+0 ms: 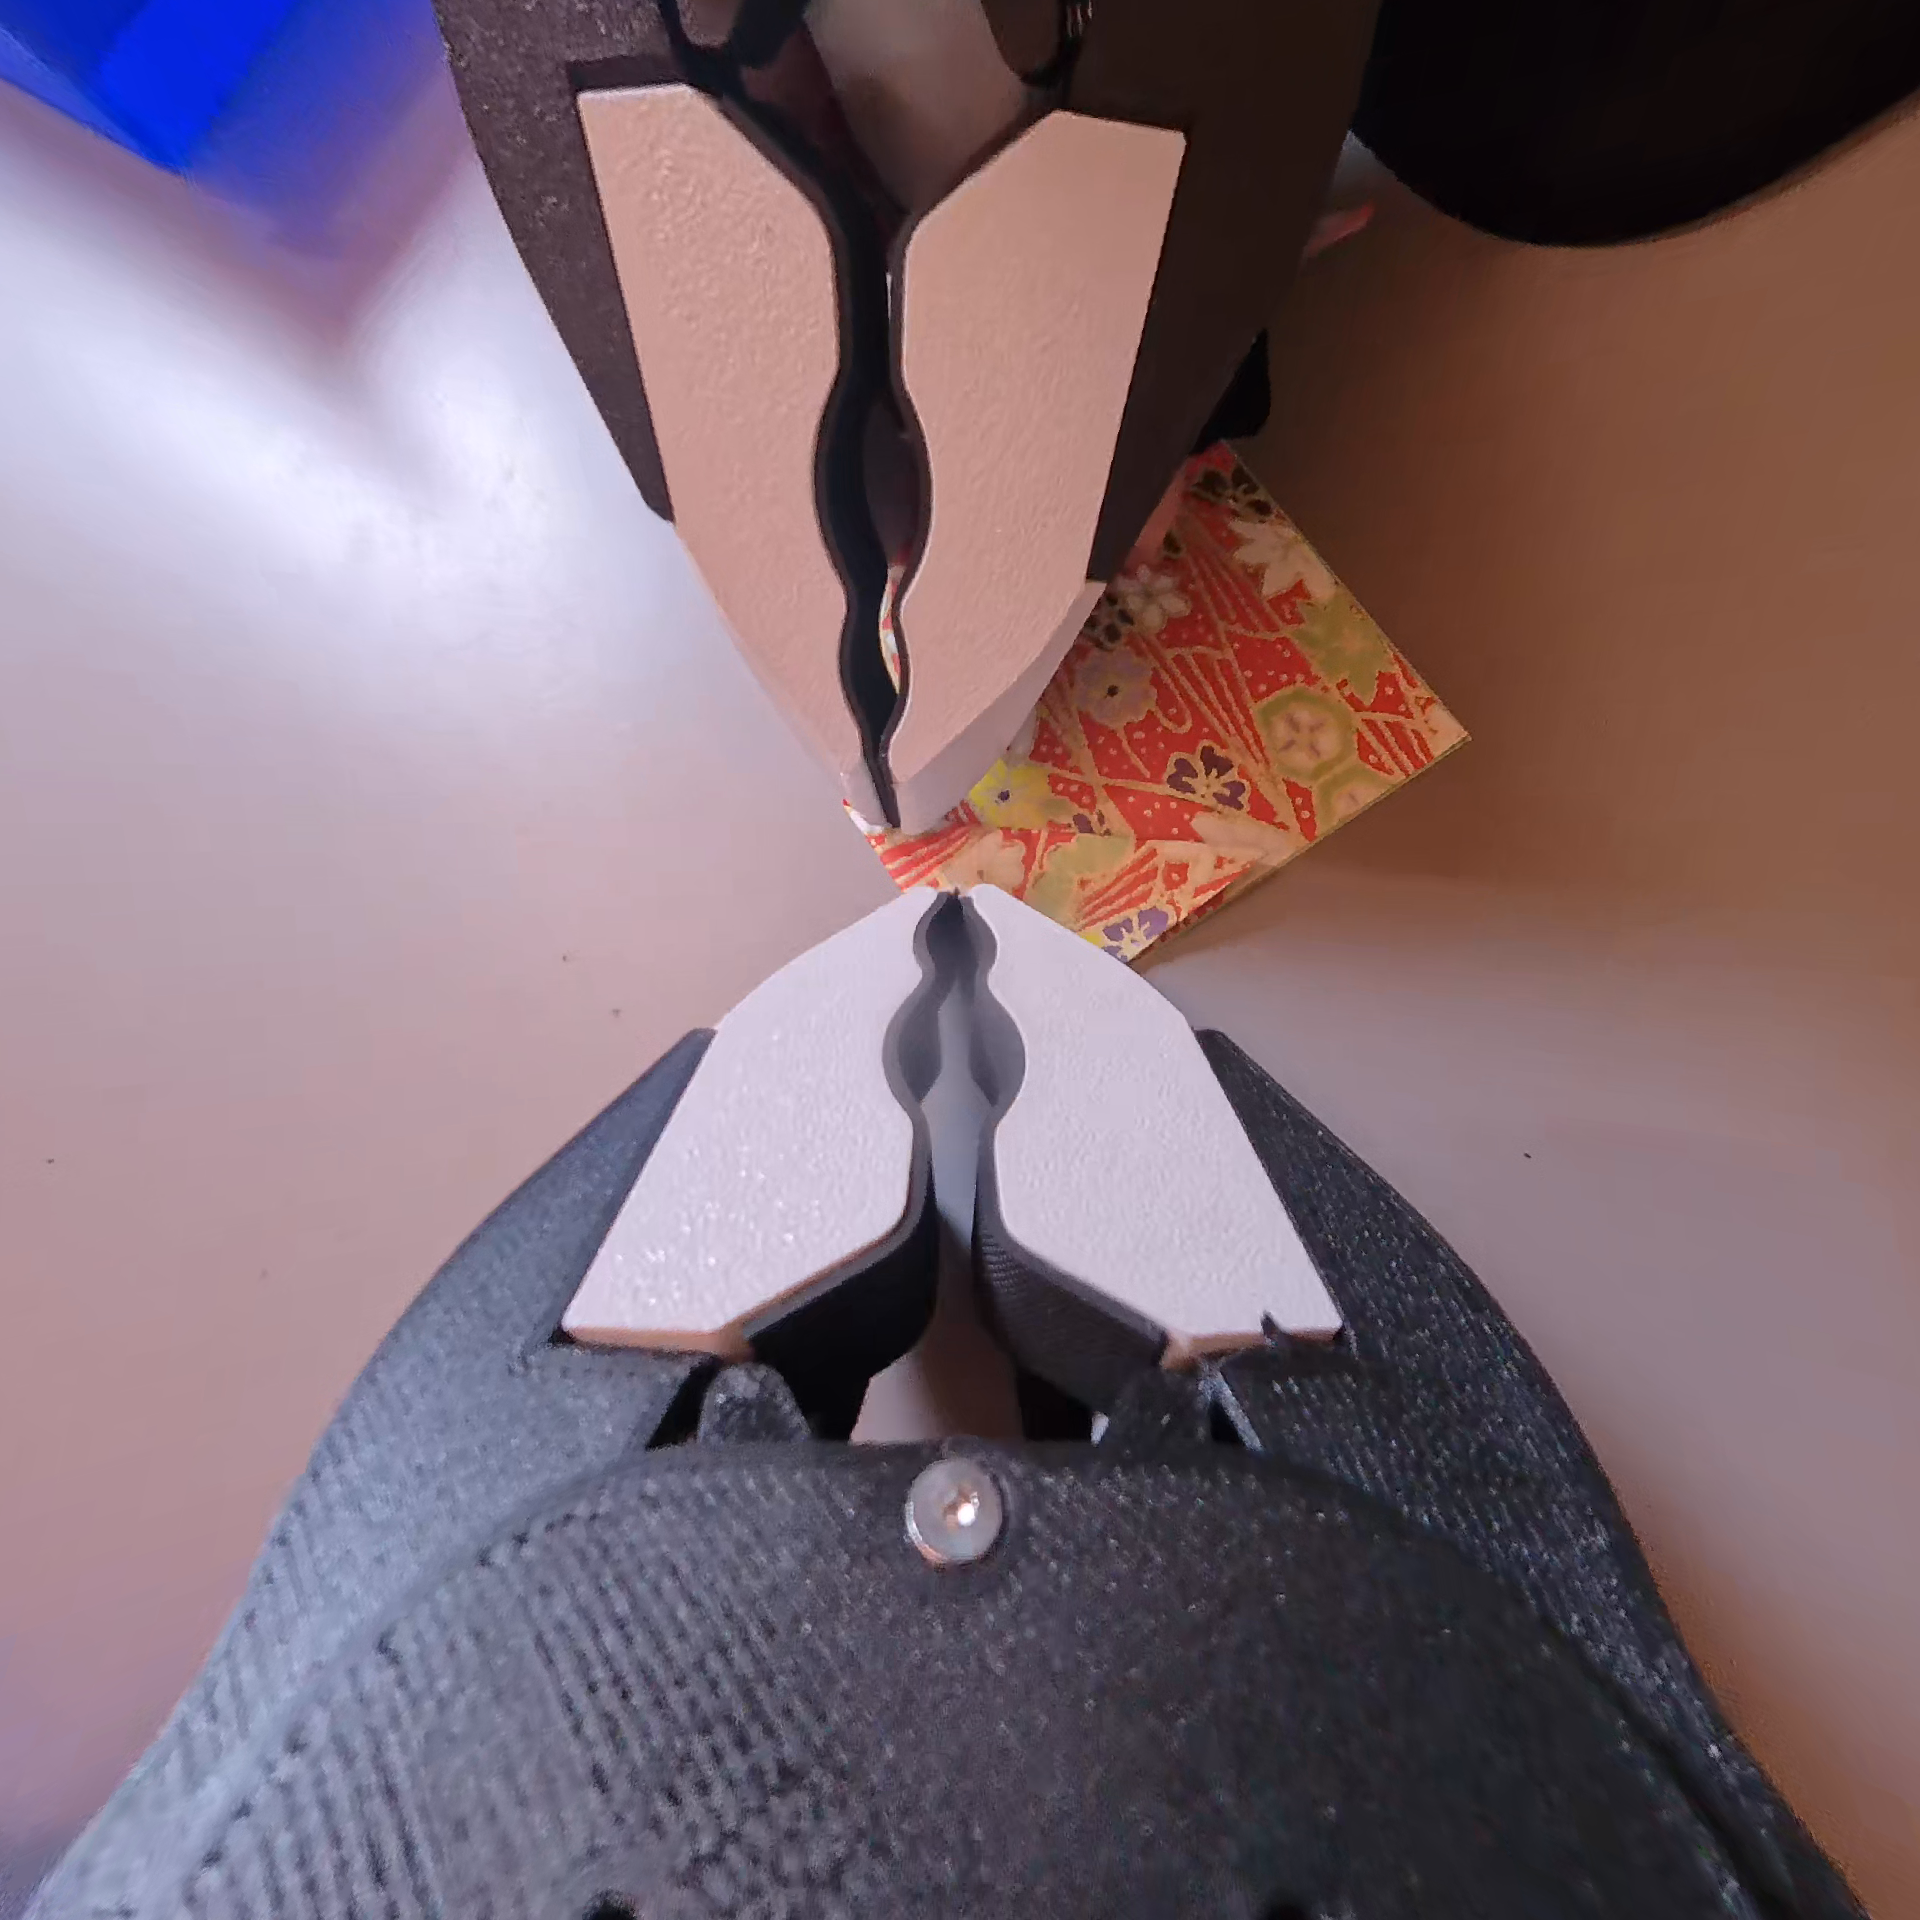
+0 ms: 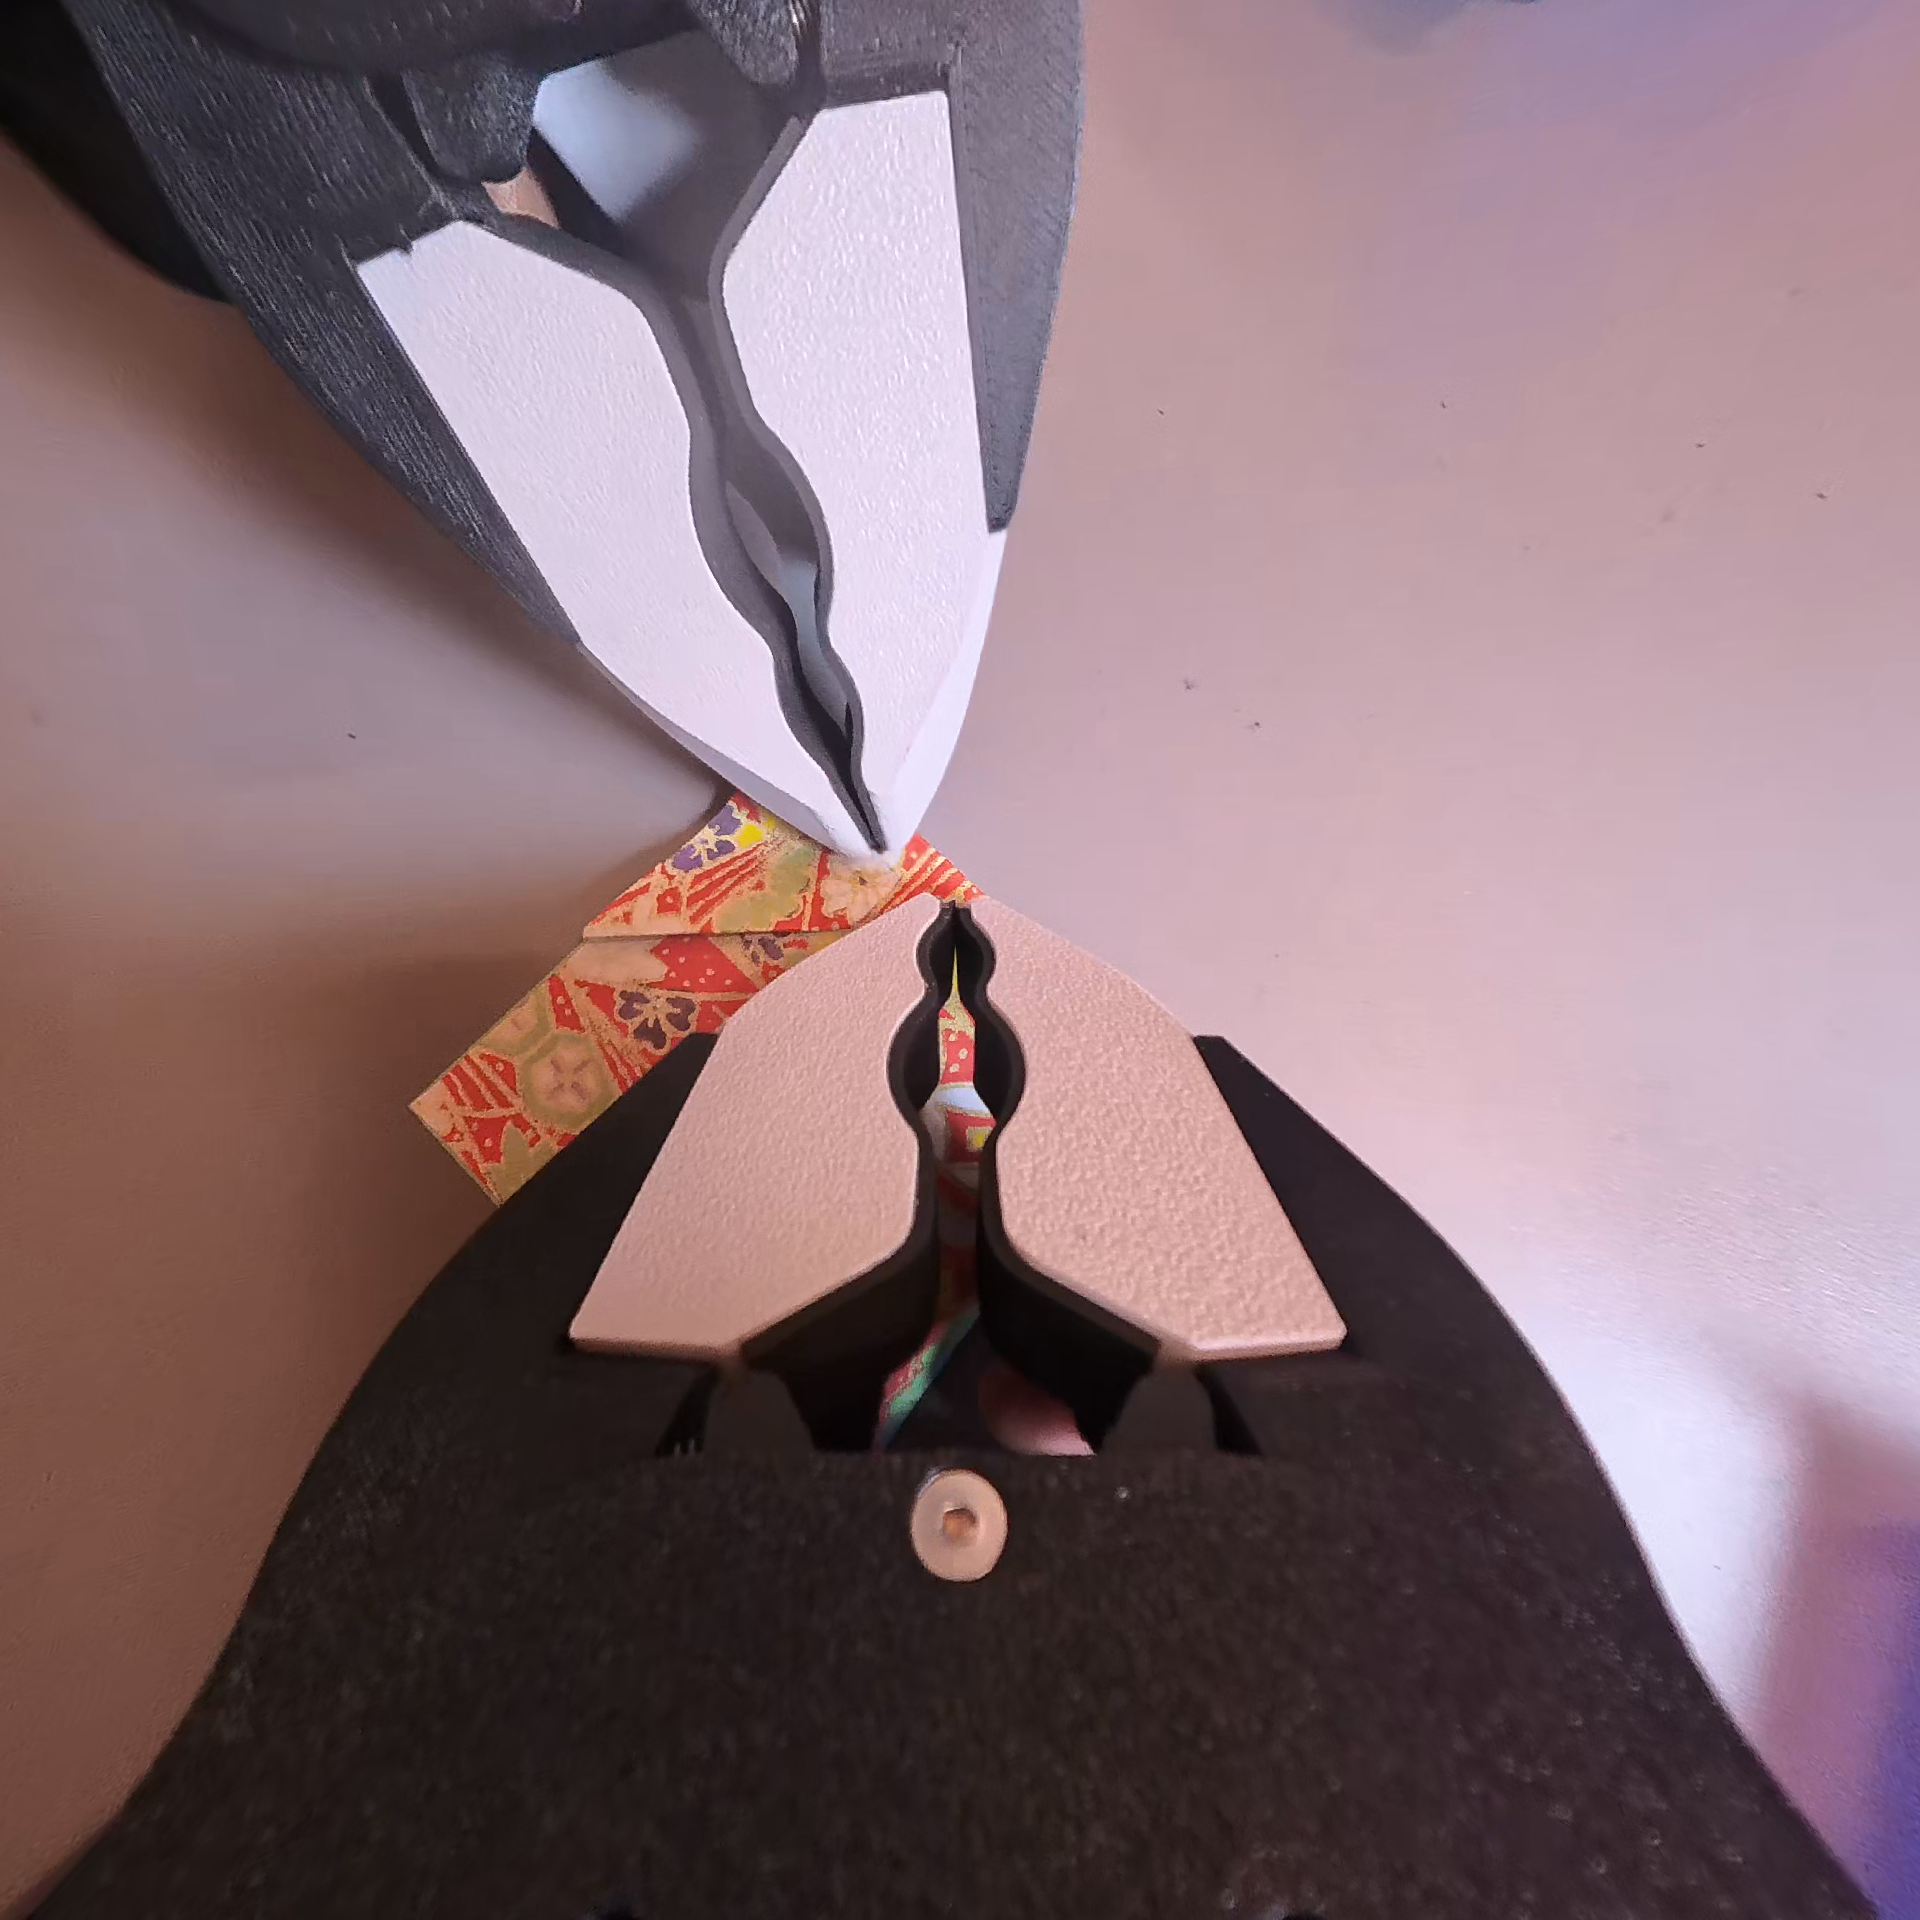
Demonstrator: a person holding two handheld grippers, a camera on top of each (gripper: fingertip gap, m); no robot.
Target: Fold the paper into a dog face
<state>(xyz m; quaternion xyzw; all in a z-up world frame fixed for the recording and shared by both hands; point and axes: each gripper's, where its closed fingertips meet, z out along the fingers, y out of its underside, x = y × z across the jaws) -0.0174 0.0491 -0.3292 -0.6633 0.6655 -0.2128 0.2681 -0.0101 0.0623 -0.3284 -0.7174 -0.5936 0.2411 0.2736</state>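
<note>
Counting the contents: one sheet of patterned paper (image 1: 1226,748), two grippers, one pale bench (image 1: 364,935), and one blue object (image 1: 156,73) cut off at the top left corner of the left wrist view, too blurred to identify.

Left gripper (image 1: 951,902): fingers pressed together, tips meeting just short of the paper's near corner; whether they touch the paper cannot be told. From the right wrist view, the same gripper (image 2: 873,842) comes down from above with its tip on the paper's far corner.

Paper: lying on the bench, folded, red with flowers in green, purple and gold. In the right wrist view the paper (image 2: 582,1049) shows two layers with a fold line between them; much of it is hidden under the right gripper (image 2: 951,909).

Right gripper: fingers closed, with patterned paper visible in the gap between them, so it is pinching a raised flap. In the left wrist view this gripper (image 1: 883,805) covers the paper's left part.
</note>
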